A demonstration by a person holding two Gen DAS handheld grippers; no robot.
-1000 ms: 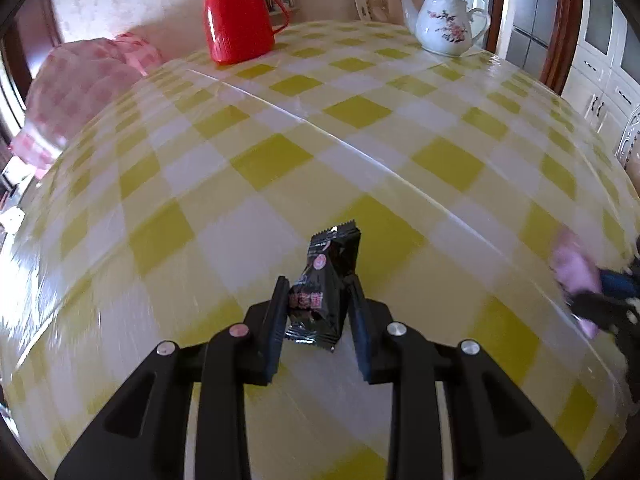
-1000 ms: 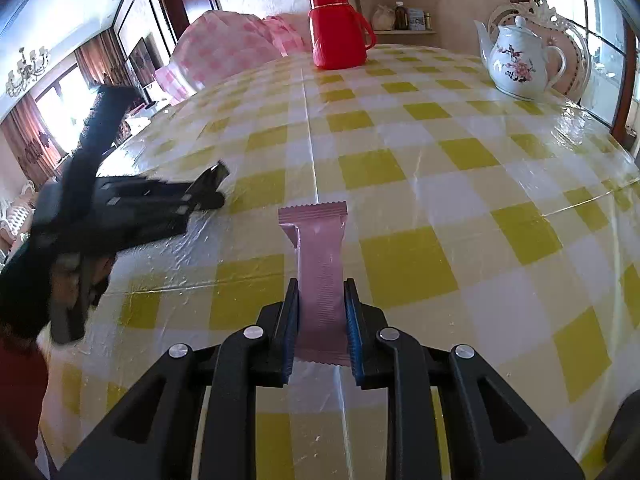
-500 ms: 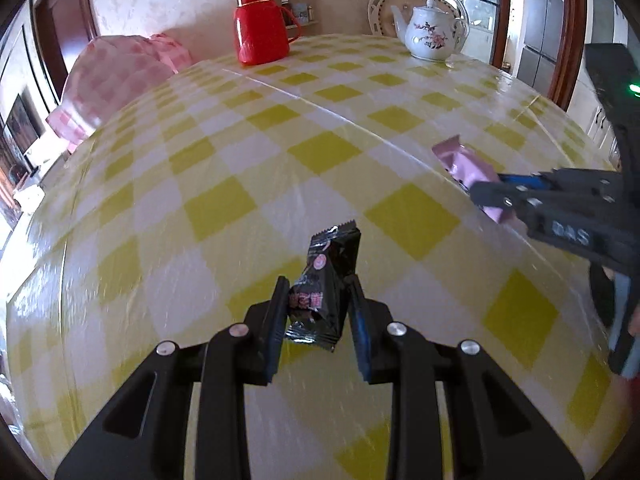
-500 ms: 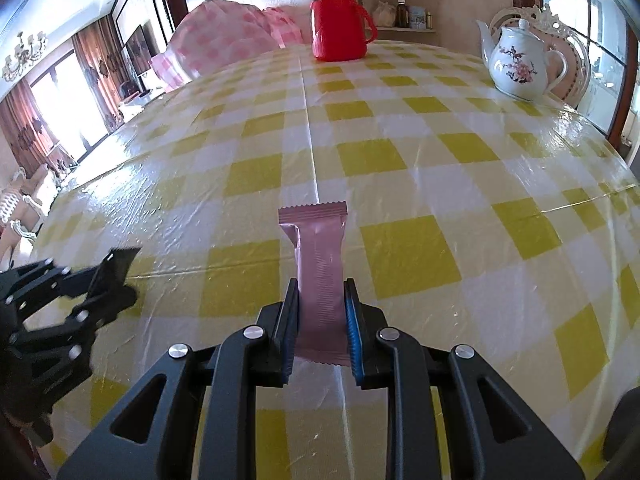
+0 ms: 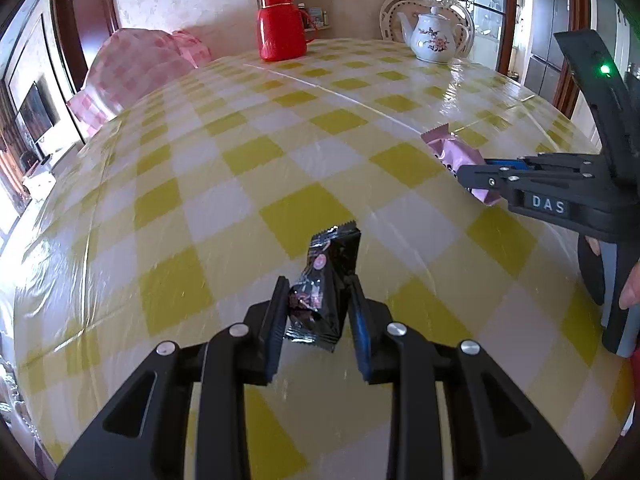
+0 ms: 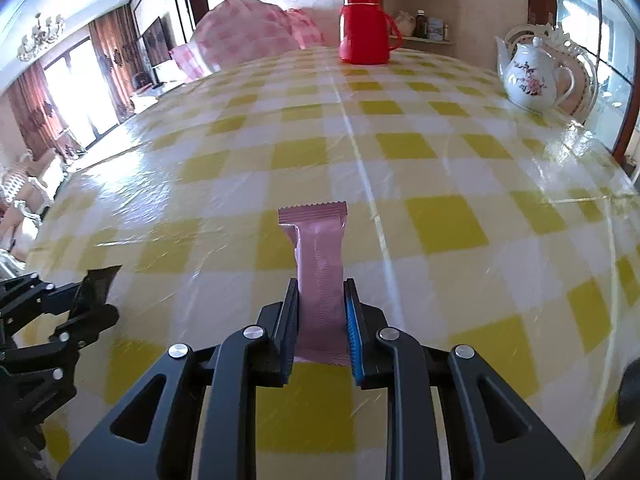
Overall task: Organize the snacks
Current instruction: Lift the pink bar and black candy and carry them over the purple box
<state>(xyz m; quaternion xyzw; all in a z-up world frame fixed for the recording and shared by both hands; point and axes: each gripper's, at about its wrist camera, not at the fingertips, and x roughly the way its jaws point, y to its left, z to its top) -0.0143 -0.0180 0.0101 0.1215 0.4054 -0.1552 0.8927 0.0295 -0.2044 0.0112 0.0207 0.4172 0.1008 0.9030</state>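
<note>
Presently, the left gripper [image 5: 318,304] has its jaws pinching a black snack packet [image 5: 324,286] by its lower half, held off the surface [image 5: 224,184], which is covered in a yellow-and-white checked cloth under a clear film. The packet's print is pink and white; the lettering is too small to read, and its lower sides are hidden behind the pads.

The right gripper [image 6: 322,316] has its jaws pinching a pink snack bar [image 6: 320,268], upright between the pads, crimped top edge free above them. The bar's bottom end is partly hidden by the jaws. In the left wrist view the same bar [image 5: 454,152] shows only its upper part; the rest is covered by the right gripper [image 5: 476,178] entering from the right edge of the frame. Part of a hand [image 5: 632,284] on that gripper's handle is cut off by the frame.

In the right wrist view the left gripper [image 6: 94,304] is seen only in part at the lower left, with a dark sliver of its packet visible.

At the surface's far edge stand a red flask [image 5: 280,24] and, well apart from it, a white floral teapot [image 5: 434,38]. A pink checked bundle [image 5: 136,68] lies beyond the far left edge; its nature is unclear.
</note>
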